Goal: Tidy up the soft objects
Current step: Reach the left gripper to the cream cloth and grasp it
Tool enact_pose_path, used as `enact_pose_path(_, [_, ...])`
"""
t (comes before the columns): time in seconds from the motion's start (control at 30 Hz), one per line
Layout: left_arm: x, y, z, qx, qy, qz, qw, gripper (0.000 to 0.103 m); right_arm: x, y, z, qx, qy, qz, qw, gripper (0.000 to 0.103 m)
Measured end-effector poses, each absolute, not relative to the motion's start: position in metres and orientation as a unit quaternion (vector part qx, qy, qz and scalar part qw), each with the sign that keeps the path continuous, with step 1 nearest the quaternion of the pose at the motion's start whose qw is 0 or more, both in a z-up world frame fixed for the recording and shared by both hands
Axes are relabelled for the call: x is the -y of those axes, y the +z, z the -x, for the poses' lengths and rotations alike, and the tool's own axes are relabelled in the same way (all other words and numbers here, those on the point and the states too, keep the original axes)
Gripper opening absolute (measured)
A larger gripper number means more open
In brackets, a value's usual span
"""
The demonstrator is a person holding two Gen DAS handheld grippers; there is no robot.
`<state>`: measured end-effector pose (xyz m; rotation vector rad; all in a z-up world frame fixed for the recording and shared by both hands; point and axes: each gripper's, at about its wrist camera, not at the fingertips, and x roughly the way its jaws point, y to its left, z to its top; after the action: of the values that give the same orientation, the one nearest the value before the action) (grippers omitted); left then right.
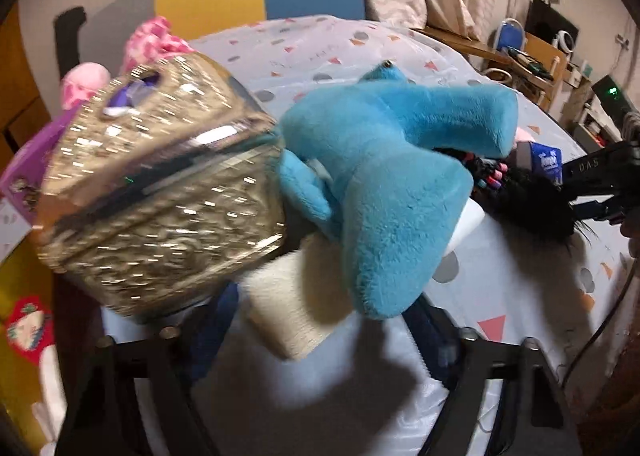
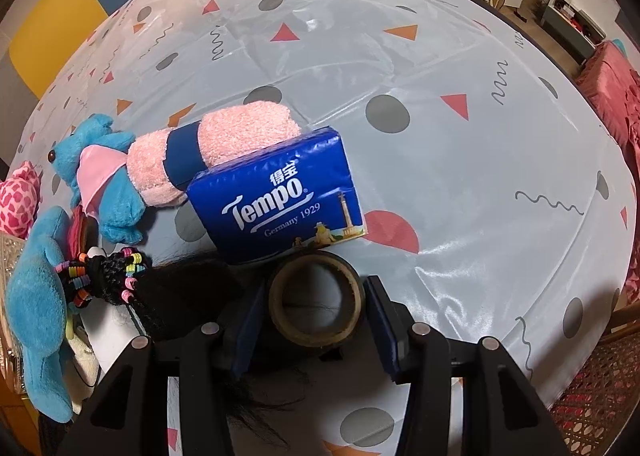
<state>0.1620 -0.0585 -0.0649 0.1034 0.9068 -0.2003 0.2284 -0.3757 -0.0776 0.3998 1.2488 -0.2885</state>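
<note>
The right gripper (image 2: pixel 316 316) pinches a tape roll (image 2: pixel 316 302) upright, lifted to clear the tablecloth (image 2: pixel 460 160). The left gripper (image 1: pixel 312 340) looks clamped on a cream towel (image 1: pixel 292 308) beneath the blue plush (image 1: pixel 380 184), mid-table. Only the right view shows the Tempo tissue pack (image 2: pixel 280 204); only the left shows the gold box (image 1: pixel 160 192).

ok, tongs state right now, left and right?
Left tongs: cannot tell; the view is blurred, with a cream soft roll between them.
Right tongs: closed on the tape roll.
</note>
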Motion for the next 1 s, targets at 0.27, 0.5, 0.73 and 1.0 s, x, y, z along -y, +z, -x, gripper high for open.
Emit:
enact_pose_path(0.27, [0.056, -0.069, -0.134, -0.47, -0.185, 0.012, 0.863, 0.026, 0.375, -0.071, -0.224, -0.57, -0.125, -0.181, 0.792, 0.05])
enact_pose_path(0.5, [0.06, -0.068, -0.096, -0.486, -0.215, 0.019, 0.847, 0.042, 0.375, -0.069, -0.219, -0.567, -0.127, -0.181, 0.793, 0.05])
enact_pose_path(0.73, [0.061, -0.048, -0.1, -0.428, -0.153, -0.045, 0.889, 0.077, 0.375, -0.068, -0.219, -0.569, -0.124, -0.183, 0.792, 0.05])
enact_pose_path(1.0, [0.085, -0.052, -0.149, -0.408, -0.125, -0.104, 0.898, 0.079, 0.376, -0.07, -0.222, -0.572, -0.117, -0.184, 0.791, 0.05])
